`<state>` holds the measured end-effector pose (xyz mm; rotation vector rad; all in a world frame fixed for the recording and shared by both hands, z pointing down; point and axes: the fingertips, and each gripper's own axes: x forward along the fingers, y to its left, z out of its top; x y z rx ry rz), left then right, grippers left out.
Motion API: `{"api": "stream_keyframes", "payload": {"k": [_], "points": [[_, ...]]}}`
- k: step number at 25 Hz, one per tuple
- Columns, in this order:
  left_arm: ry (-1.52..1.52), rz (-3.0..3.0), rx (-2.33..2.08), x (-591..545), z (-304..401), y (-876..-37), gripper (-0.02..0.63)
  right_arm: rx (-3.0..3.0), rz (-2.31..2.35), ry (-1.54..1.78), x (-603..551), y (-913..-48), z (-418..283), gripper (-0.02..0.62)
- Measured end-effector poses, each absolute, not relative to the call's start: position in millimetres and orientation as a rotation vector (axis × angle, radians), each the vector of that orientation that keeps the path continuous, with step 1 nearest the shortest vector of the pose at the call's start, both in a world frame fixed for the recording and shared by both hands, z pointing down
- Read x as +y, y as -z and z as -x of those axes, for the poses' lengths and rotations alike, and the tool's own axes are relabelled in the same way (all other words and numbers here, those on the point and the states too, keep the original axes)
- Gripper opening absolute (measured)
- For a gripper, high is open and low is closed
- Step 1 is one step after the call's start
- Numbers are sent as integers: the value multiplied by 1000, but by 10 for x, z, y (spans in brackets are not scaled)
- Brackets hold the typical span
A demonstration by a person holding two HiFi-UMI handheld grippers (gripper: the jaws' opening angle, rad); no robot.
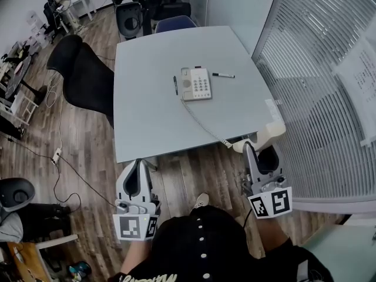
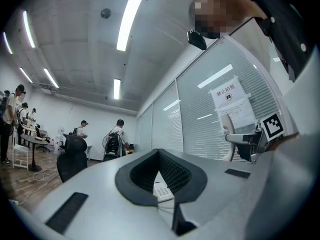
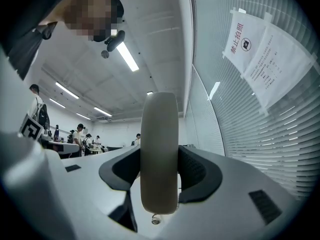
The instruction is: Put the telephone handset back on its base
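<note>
Over the near right edge of the grey table (image 1: 147, 122), the right gripper (image 1: 261, 153) has its jaws clamped on the cream handset (image 3: 159, 154), which stands upright between the dark pads. Well apart from it, at the middle of the table, sits the telephone base (image 1: 196, 84), its cradle bare, with a coiled cord (image 1: 203, 123) running from it to the handset. The left gripper (image 1: 138, 164) hangs at the near left, short of the table edge, jaws together on nothing.
</note>
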<state>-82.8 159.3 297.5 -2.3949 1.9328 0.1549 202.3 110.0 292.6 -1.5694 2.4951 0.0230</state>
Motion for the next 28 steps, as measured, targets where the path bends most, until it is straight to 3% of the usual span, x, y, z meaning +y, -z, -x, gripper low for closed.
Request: {"api": "stream_keyframes", "payload": {"k": [11,28], "points": [[-125,2393,1949,1574,630,-3063,9,2528,1523,57,937,-3118,-2101,233],[-140,2407,1941,1026,883,-3086,9,2526,1553,38,488,-3129,-1898,233]]}}
